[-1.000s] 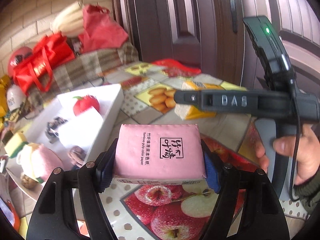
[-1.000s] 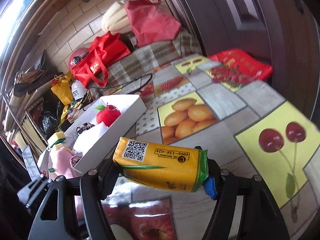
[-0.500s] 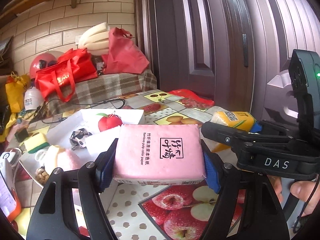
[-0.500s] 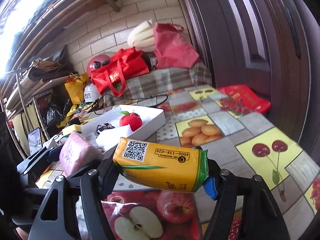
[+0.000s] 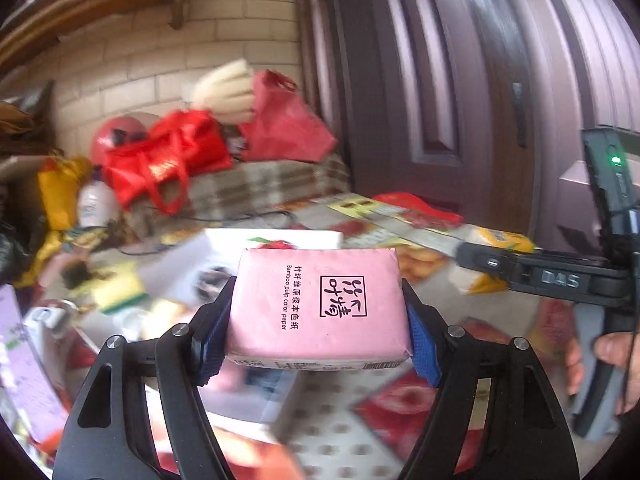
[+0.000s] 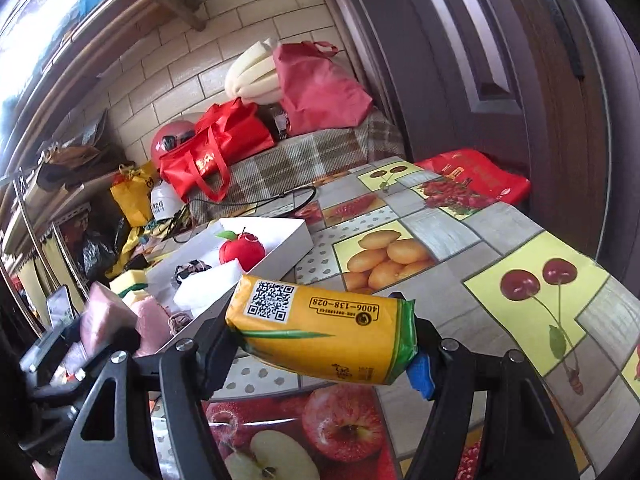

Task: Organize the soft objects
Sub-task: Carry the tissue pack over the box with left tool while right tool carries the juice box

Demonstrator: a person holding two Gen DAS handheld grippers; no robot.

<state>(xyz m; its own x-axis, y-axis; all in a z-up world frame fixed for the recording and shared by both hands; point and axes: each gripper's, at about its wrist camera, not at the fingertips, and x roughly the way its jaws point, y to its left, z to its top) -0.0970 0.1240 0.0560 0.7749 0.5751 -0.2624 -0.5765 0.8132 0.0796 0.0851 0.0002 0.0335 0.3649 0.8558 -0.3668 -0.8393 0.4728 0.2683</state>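
Note:
My left gripper is shut on a pink tissue pack and holds it above the table. My right gripper is shut on a yellow tissue pack with a green edge, also held above the table. The right gripper shows at the right of the left wrist view, with the yellow pack in it. The pink pack shows at the left of the right wrist view. A white box on the table holds a red plush apple, a white soft item and other soft things.
The table has a fruit-print cloth. A red packet lies at its far edge by the dark door. Red bags and a helmet sit on a checked seat behind. A yellow-green sponge lies left of the box.
Both grippers have risen and tilted up while still holding their packs. The left wrist view is now blurred by motion and shows more of the wall and door.

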